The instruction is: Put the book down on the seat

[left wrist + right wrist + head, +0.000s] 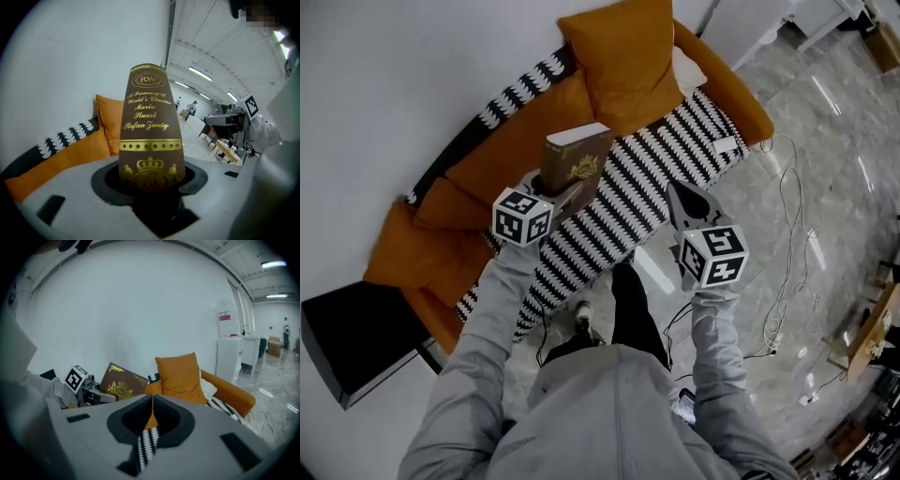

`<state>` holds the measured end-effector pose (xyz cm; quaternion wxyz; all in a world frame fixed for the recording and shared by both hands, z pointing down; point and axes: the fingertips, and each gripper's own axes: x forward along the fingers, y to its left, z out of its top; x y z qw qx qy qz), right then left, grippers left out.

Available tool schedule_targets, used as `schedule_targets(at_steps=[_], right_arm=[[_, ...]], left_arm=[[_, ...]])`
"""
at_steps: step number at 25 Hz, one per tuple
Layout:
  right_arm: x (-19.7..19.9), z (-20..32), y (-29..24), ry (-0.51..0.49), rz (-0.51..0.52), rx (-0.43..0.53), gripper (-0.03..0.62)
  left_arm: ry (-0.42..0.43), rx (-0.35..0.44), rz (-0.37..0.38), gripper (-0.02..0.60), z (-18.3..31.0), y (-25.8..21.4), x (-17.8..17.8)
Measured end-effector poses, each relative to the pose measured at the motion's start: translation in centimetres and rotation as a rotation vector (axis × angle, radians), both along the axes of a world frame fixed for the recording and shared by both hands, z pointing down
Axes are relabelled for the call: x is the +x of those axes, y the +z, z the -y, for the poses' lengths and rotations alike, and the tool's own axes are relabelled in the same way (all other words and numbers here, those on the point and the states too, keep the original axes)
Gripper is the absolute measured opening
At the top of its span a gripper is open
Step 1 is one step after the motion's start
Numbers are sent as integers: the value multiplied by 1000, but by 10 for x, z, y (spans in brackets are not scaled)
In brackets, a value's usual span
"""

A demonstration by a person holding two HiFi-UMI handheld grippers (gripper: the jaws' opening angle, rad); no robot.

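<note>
A brown book (575,161) with gold print stands upright in my left gripper (566,195), which is shut on its lower end. It hangs above the black-and-white striped seat (652,178) of an orange sofa, near the backrest. In the left gripper view the book's spine (150,140) rises from between the jaws of the left gripper (151,190). My right gripper (682,195) hovers over the seat's front edge, shut with nothing in it. The right gripper view shows the right gripper (152,405) with its jaws together, and the book (123,383) to the left.
An orange cushion (623,56) leans at the sofa's far end. A black box (356,337) stands by the near armrest. Loose cables (787,272) trail over the marble floor to the right. The person's shoe (584,319) is by the sofa front.
</note>
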<state>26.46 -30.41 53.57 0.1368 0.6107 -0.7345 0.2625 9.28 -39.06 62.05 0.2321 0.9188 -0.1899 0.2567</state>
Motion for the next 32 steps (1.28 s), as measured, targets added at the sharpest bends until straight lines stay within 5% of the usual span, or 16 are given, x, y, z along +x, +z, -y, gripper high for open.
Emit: schedule_targets(at_steps=[16,32], right_arm=[[16,39,107,-29,95,-141,31],[23,63,195,-20,221,-282,31]], left_arm=[[148,-226,235,230,23,165,27],[254,-407,356,232,21,278,50]])
